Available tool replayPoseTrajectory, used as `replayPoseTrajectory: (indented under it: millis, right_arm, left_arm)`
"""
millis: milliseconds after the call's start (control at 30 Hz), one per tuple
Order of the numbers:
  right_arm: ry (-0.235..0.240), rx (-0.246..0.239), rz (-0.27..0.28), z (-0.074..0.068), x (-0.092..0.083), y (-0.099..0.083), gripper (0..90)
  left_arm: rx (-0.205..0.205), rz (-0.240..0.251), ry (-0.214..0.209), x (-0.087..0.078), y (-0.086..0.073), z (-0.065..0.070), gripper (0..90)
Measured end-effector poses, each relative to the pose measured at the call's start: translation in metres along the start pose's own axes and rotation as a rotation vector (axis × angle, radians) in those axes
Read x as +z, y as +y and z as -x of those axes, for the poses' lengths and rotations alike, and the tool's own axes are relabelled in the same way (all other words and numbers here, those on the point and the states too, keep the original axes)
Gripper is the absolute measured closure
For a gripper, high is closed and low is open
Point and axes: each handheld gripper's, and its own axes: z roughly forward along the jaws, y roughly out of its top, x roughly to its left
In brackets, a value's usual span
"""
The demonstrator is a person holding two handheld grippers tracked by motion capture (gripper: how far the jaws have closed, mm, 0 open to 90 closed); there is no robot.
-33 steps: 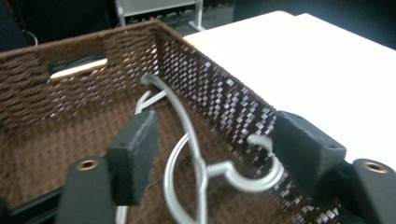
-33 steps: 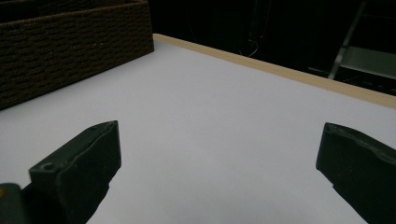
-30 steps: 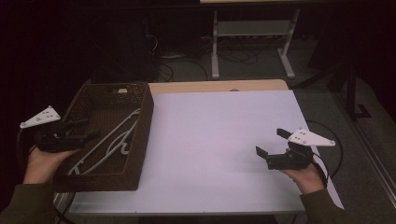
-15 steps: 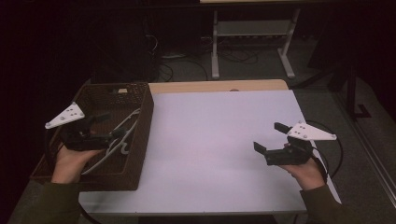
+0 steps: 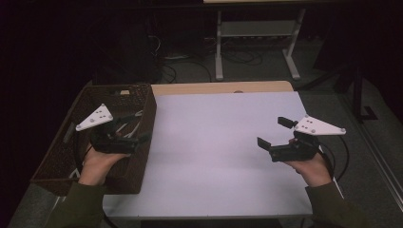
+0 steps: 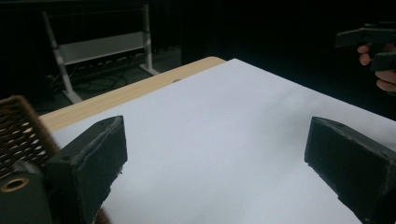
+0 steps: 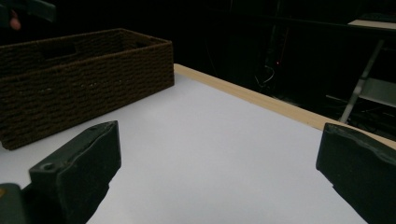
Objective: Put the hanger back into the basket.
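Observation:
A dark woven basket (image 5: 52, 156) stands at the table's left end with white hanger-like pieces (image 5: 129, 126) lying in it. My left gripper (image 5: 137, 129) hovers over the basket's right wall and points across the white table top (image 5: 214, 142). Its jaws have just been opening and stand open with nothing between them, seen wide apart in the left gripper view (image 6: 215, 144). My right gripper (image 5: 274, 133) is held above the table's right side, open and empty, aimed at the basket (image 7: 84, 79); its own view (image 7: 219, 158) shows bare table between the jaws.
A wooden strip (image 5: 218, 88) runs along the table's far edge. Beyond it stand a metal frame (image 5: 256, 33) and floor cables (image 5: 176, 57) in the dark. The other hand's gripper (image 6: 373, 39) shows at the top right of the left gripper view.
My left gripper has moved right, from the basket's left side to its right wall, and its jaws have opened wider. The right gripper has risen slightly.

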Motion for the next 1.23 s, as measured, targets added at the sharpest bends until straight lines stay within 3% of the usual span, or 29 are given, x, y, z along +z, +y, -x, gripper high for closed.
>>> replayPoseTrajectory:
  millis: [267,567,1233]
  right_arm:
    - [0.027,0.038,0.068,0.003,-0.004,0.012,0.0]
    - [0.032,0.018,0.137,0.001,-0.008,0.025,0.0]
    - [0.048,0.017,0.106,-0.003,-0.003,0.017,0.0]
  left_arm:
    - [-0.004,0.059,-0.026,0.01,-0.005,0.004,2.5]
    - [-0.011,0.089,-0.04,0.014,-0.013,0.008,0.0]
    - [-0.005,0.109,-0.061,0.016,-0.017,0.009,0.0]
